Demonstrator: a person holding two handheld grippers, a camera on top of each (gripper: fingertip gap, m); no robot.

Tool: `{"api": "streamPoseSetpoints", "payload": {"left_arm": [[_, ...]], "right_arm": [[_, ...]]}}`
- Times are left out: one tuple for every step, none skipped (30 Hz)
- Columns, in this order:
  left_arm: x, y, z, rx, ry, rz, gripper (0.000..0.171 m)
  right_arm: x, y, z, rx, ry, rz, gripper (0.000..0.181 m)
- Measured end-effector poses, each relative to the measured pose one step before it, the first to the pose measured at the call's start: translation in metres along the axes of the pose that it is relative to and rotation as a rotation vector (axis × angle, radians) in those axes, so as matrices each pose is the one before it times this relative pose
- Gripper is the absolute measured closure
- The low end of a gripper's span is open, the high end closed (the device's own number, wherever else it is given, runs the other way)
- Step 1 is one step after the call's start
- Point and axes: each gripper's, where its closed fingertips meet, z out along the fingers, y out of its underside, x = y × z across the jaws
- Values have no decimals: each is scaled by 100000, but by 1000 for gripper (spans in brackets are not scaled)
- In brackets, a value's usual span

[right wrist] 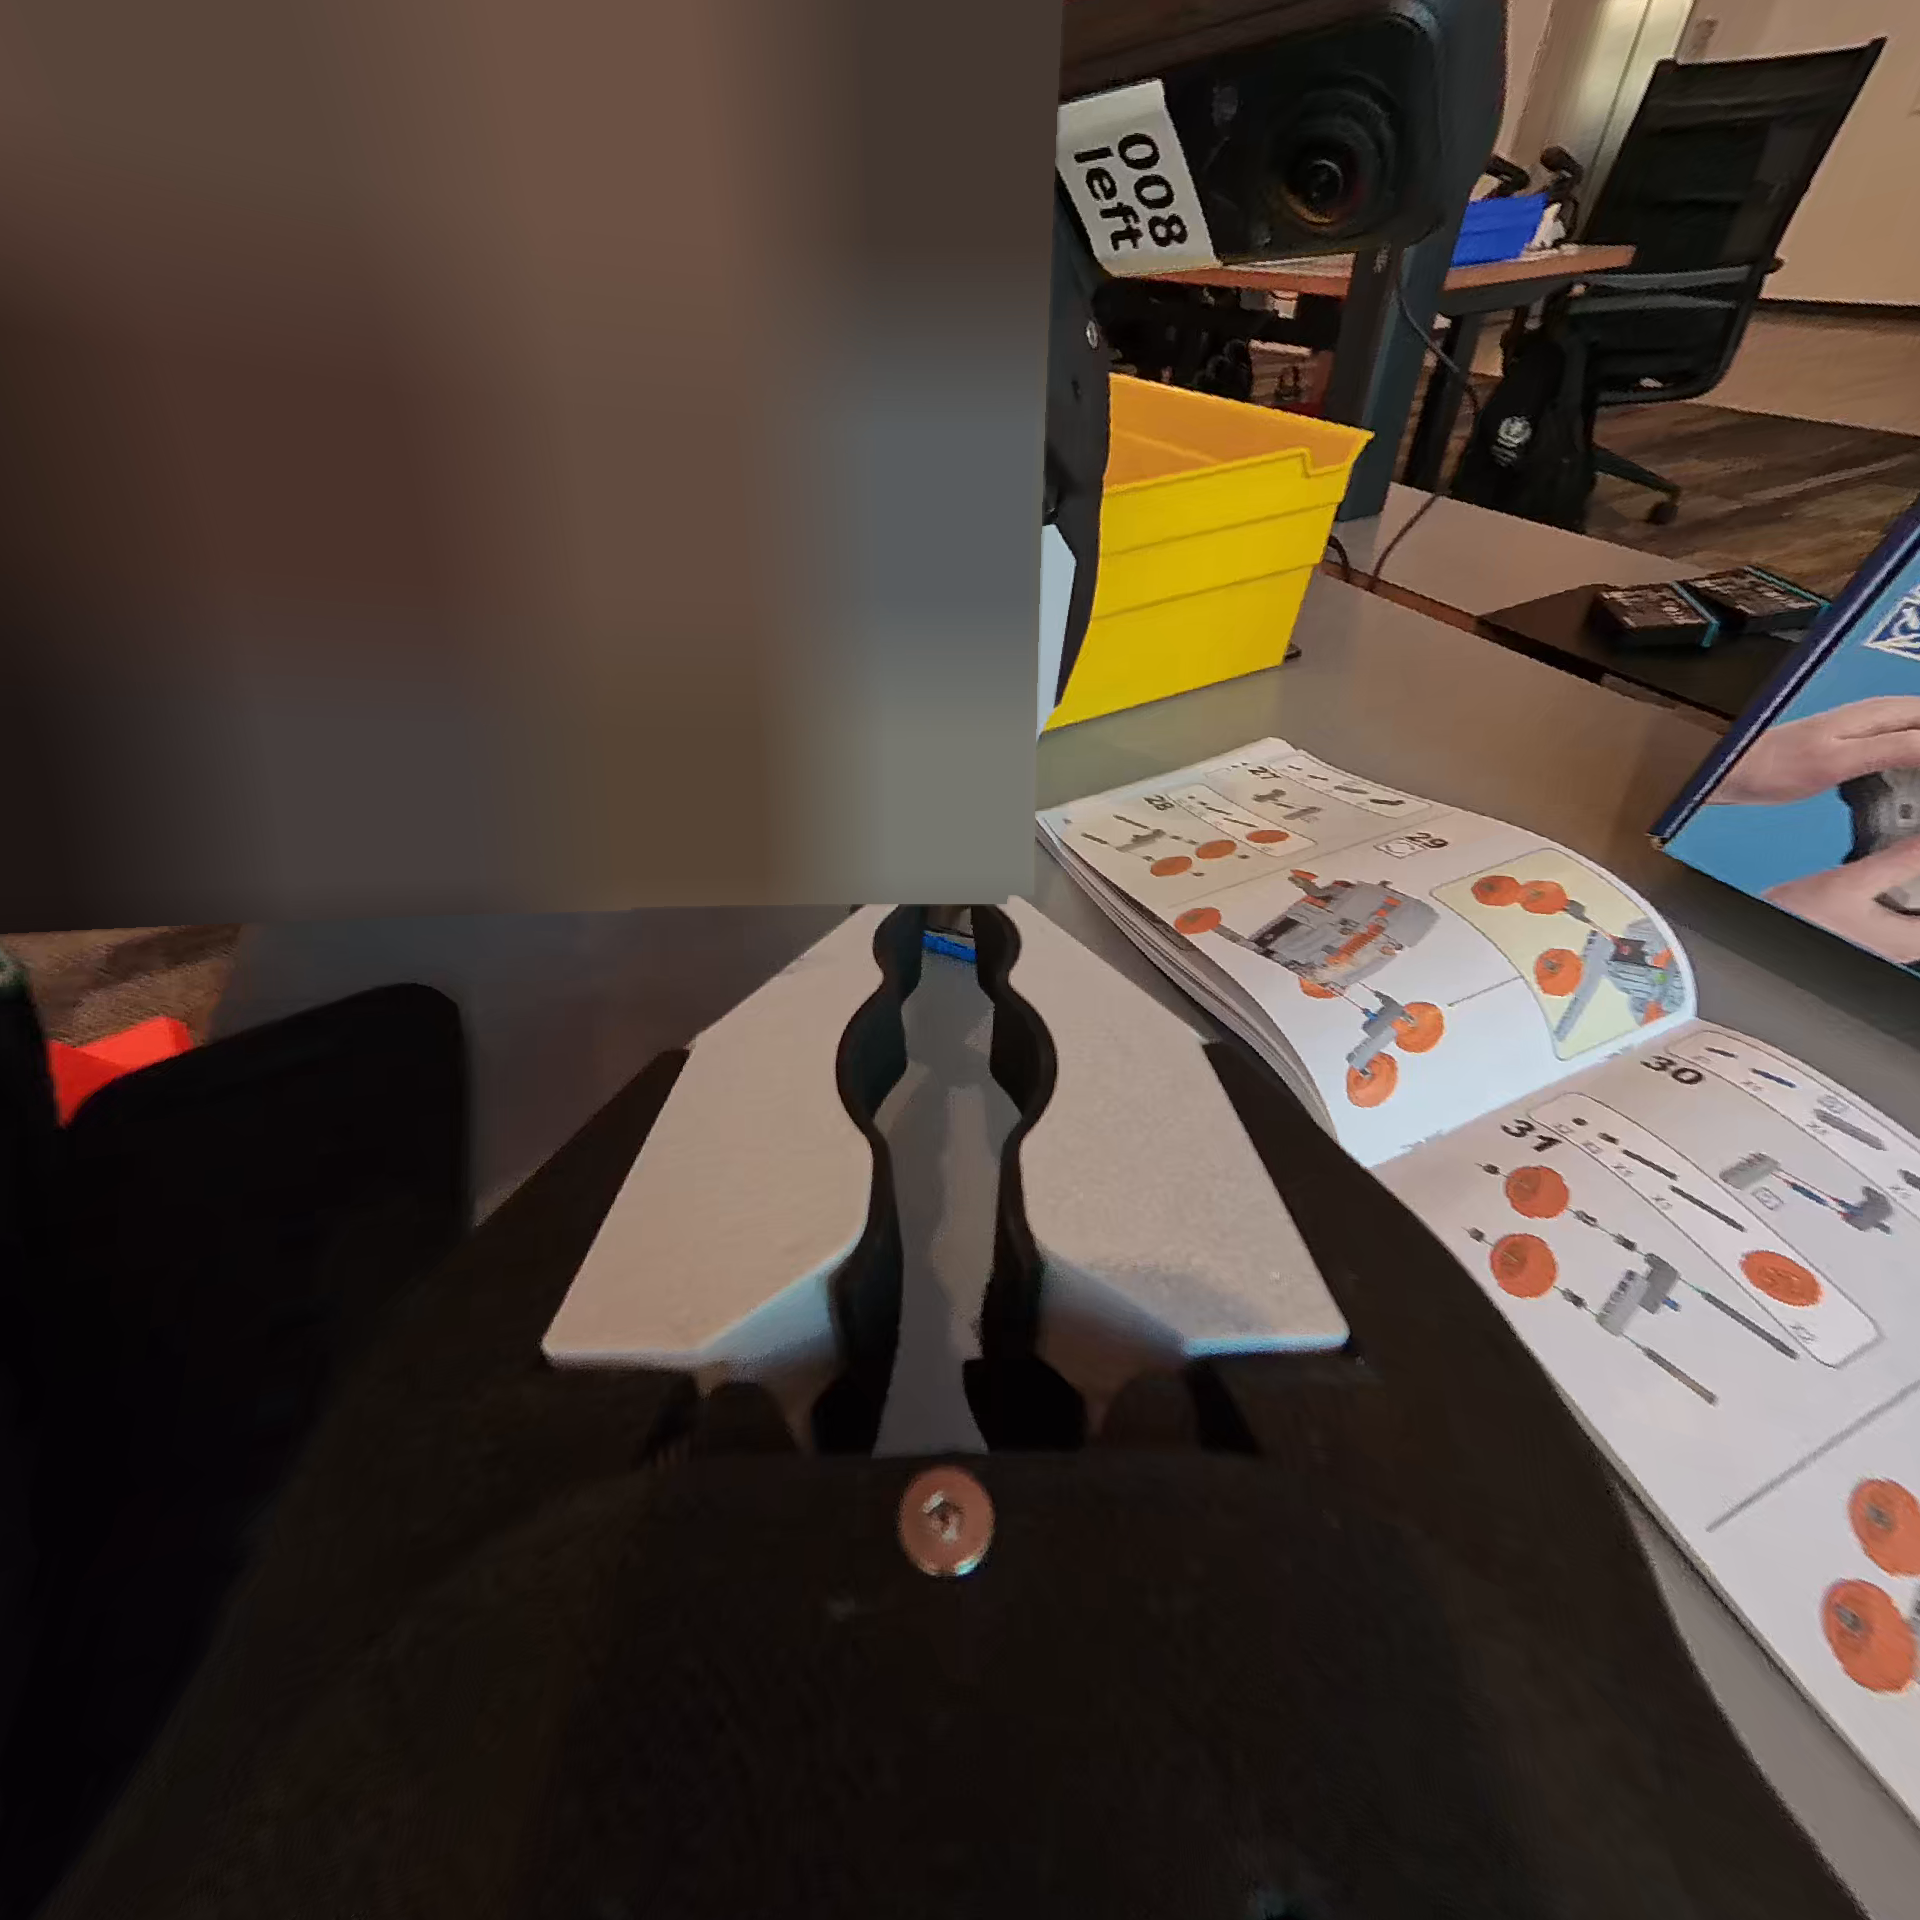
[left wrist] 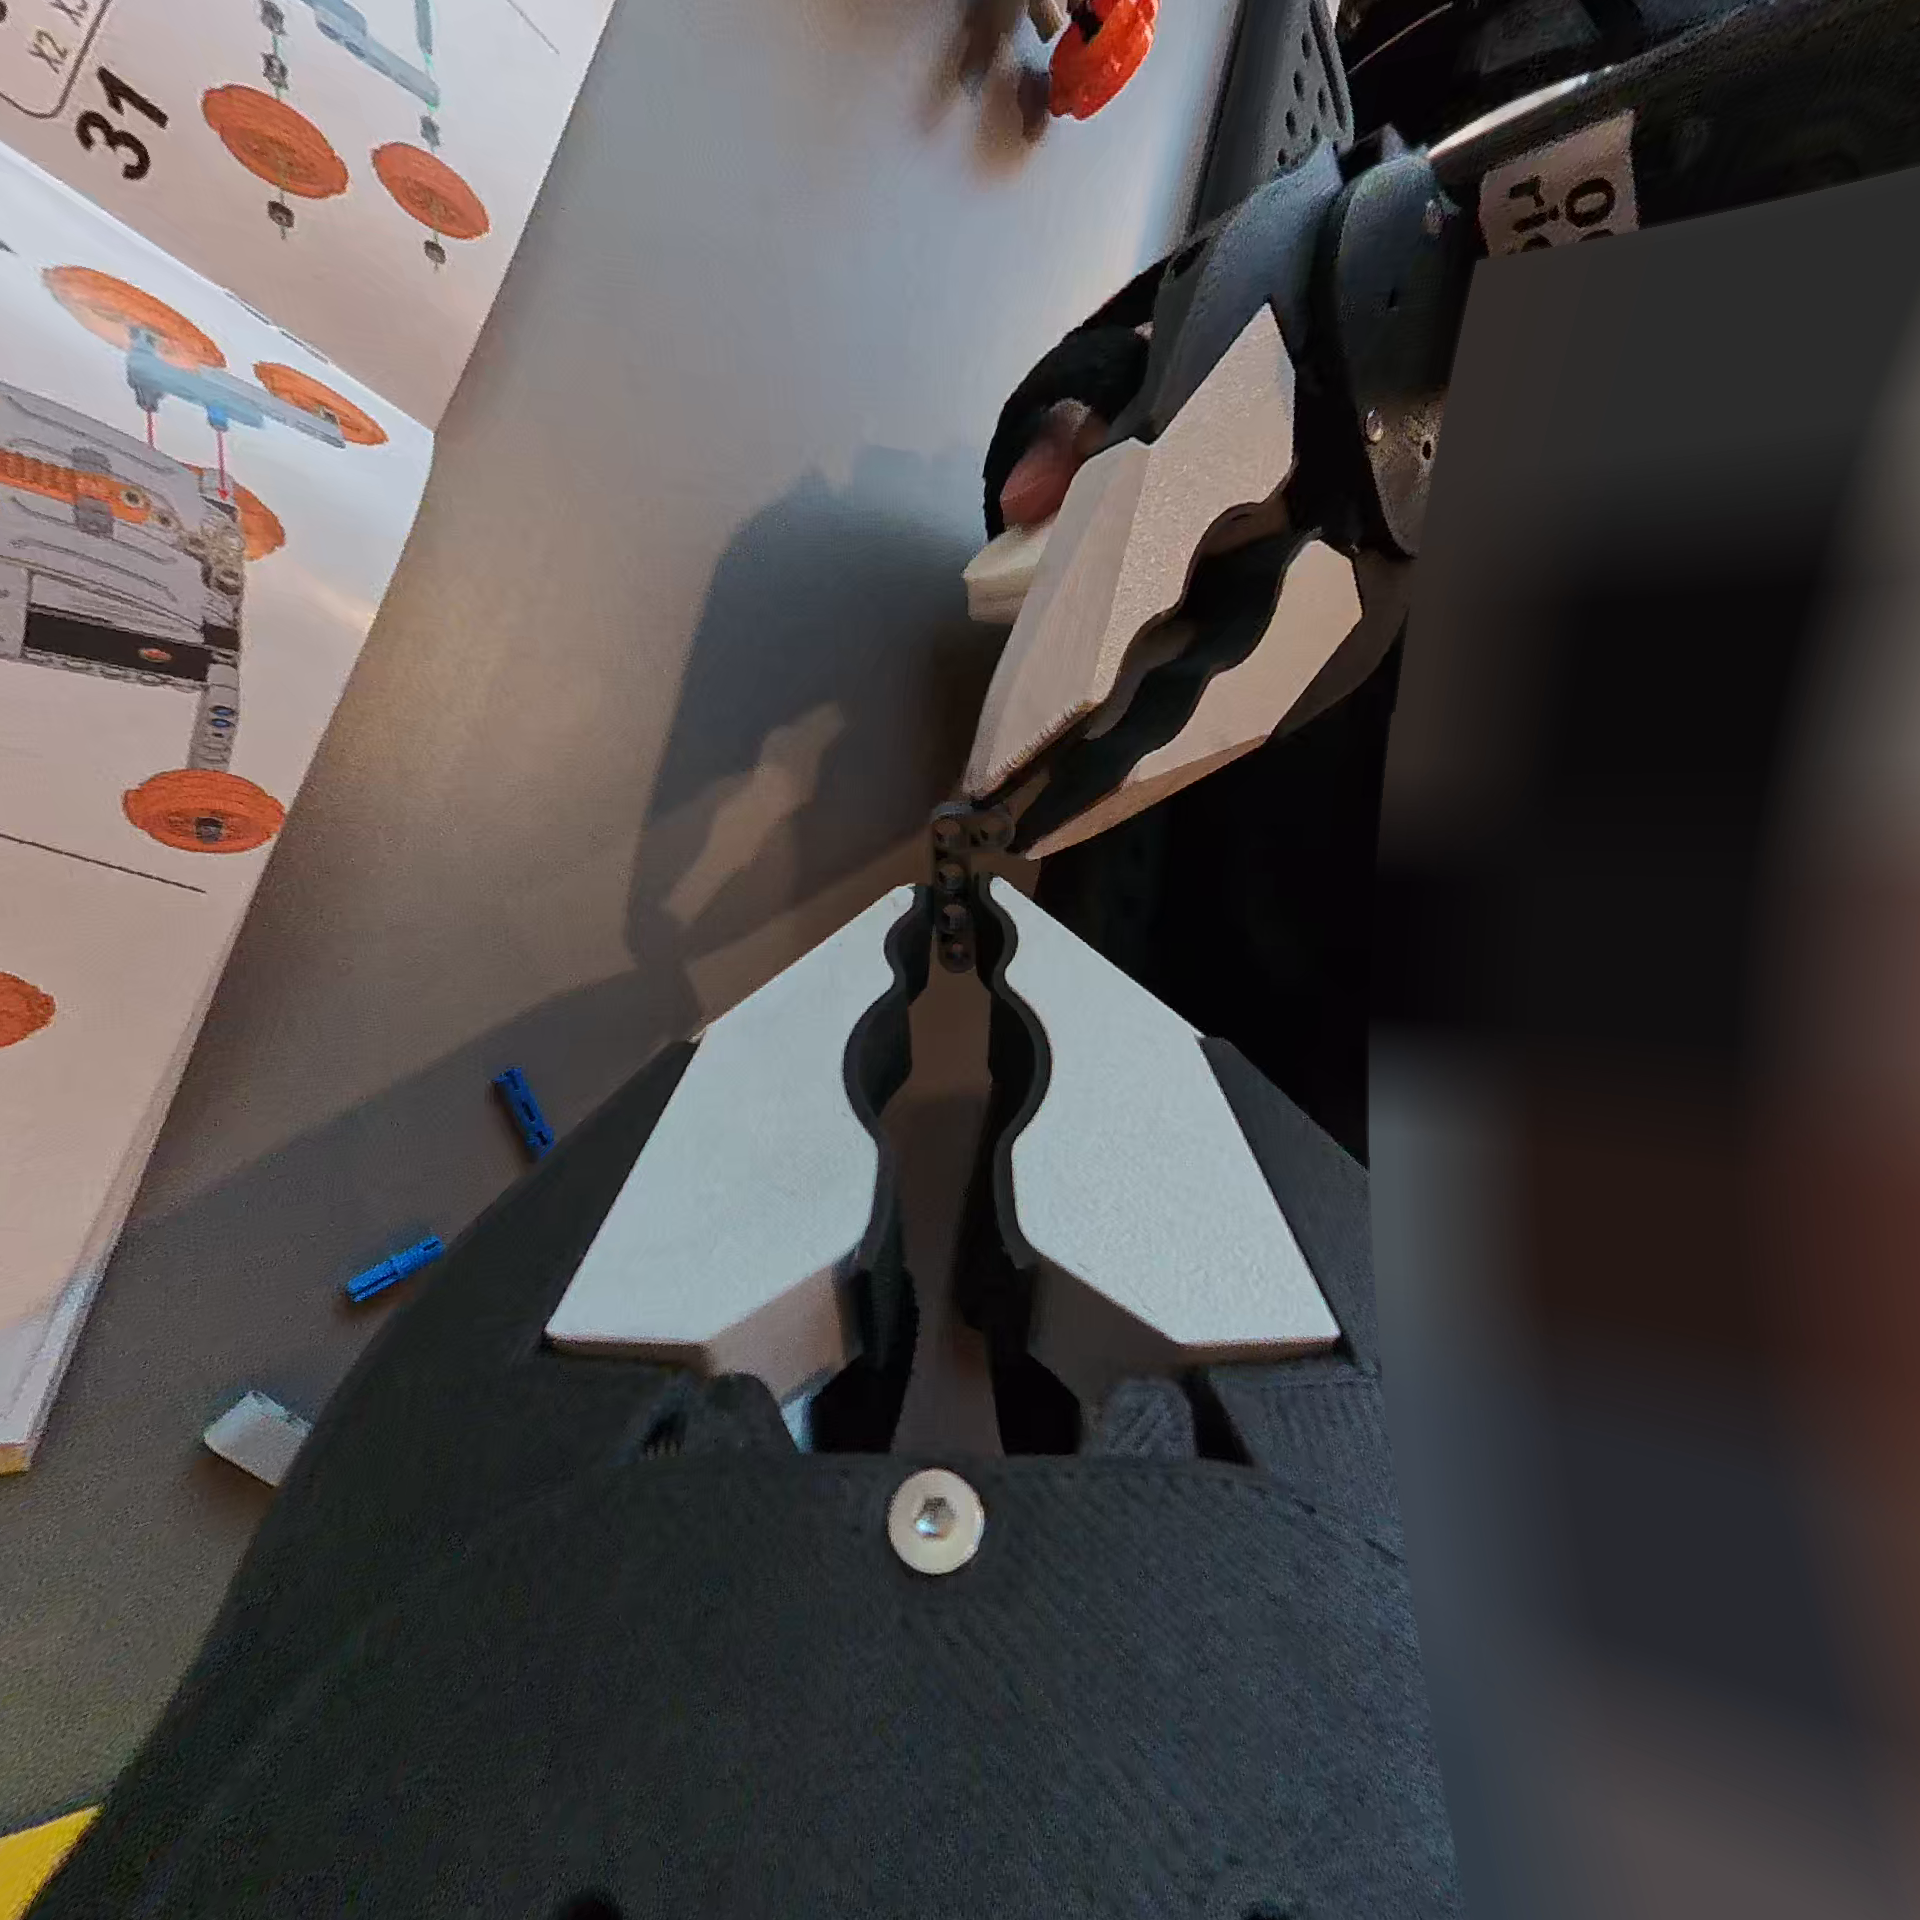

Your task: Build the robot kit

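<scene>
left hand-held gripper (left wrist: 951, 914) is pinched narrow on a small black holed beam (left wrist: 958, 883). right hand-held gripper (left wrist: 1013, 805) grips its top end, beam held above the counter (left wrist: 623, 416). two blue pins (left wrist: 393, 1270) lie loose by the open instruction booklet (left wrist: 125, 623); an orange wheel (left wrist: 1099, 52) sits farther off, unattached.

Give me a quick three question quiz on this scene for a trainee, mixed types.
1. True or false: the left tongs are shut on a black holed beam.
2. In the left wrist view, how many blue pins lie on the table?
3. What colour is the bin in the right wrist view? A red, B yellow, C green.
Key: 1 true; 2 two; 3 B.
</scene>
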Motion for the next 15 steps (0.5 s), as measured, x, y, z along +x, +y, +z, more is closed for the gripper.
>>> {"api": "streamPoseSetpoints", "payload": {"left_arm": [[-13, 8, 64, -48, 345, -474, 165], [8, 22, 60, -149, 329, -379, 165], [-9, 22, 84, -208, 164, -185, 165], [18, -3, 89, -5, 192, -22, 165], [-20, -4, 63, -89, 91, 11, 165], [-34, 44, -16, -486, 16, 10, 165], [-58, 24, -126, -279, -145, -13, 161], [-167, -106, -275, 634, -725, -181, 155], [-337, -161, -470, 1279, -1865, -321, 152], [-528, -173, -658, 1494, -3143, -201, 151], [-570, -178, -822, 1708, -3716, 101, 150], [-485, -105, -998, 1598, -3408, 101, 149], [-568, 66, -1165, 947, -4069, -501, 149], [-796, 200, -1282, 754, -5611, -703, 149], [-937, 107, -1329, 1718, -6430, -235, 147]], "right_arm": [[-14, 32, 22, -385, 451, -900, 174], [-28, 59, -6, -656, 362, -694, 174], [19, 50, -34, -878, 668, -904, 175], [106, 13, -53, -656, 1177, -1096, 175], [67, 14, -33, -458, 995, -1199, 176], [153, 32, -19, -399, 1376, -1092, 176], [223, 116, 8, -711, 1415, -716, 176], [216, 188, 46, -1002, 826, 58, 176], [308, 297, 75, -1431, 984, 750, 176], [435, 389, 104, -1919, 1444, 1032, 175], [432, 578, 191, -2975, 1132, 1460, 176], [573, 806, 226, -4267, 1859, 1683, 175], [699, 913, 238, -4932, 2558, 797, 175], [756, 841, 195, -4547, 2706, -114, 175], [742, 691, 146, -3644, 2822, 514, 175]]}}
